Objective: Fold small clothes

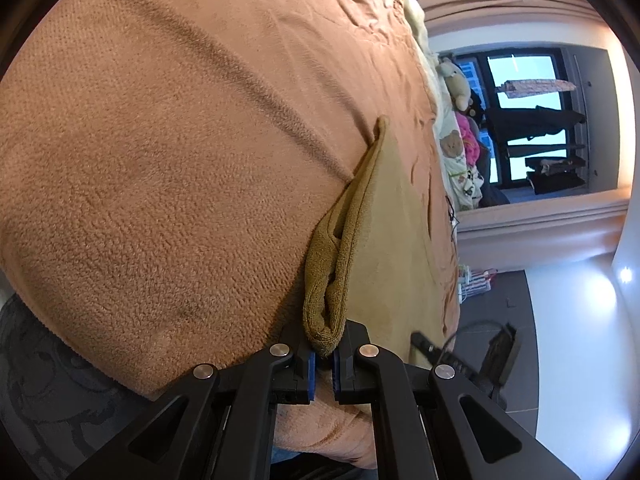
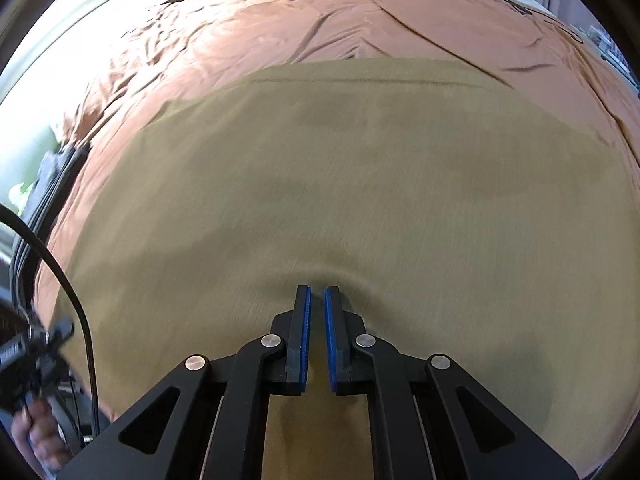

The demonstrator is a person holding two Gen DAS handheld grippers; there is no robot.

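Olive-brown cloth (image 2: 360, 184), a small towel-like piece, lies spread on the bed over an orange-brown blanket (image 1: 160, 160) that covers most of the mattress. Seen from the right wrist, the cloth lies mostly flat, its far edge running straight across the blanket, with a shallow pucker gathered just ahead of the right gripper (image 2: 316, 292). That gripper points steeply down at the cloth with its blue-padded jaws drawn nearly together; whether a pinch of fabric sits between them I cannot tell, since the tips press into the wrinkle. At the near edge of the cloth the left gripper (image 1: 324, 354) has its jaws clamped on a bunched, rolled corner, and from there the thick hem rises in a ridge away from the jaws, standing up from the blanket. To the right in the left wrist view, beyond the bed's edge, are pale patterned bedding with a stuffed bear (image 1: 454, 82), a dark window (image 1: 528, 120) with clothes hanging before it, and a grey tiled floor (image 1: 516, 300). At the lower left of the right wrist view a hand (image 2: 36, 436) grips a black handle, and a black cable (image 2: 76, 304) curves up past it.
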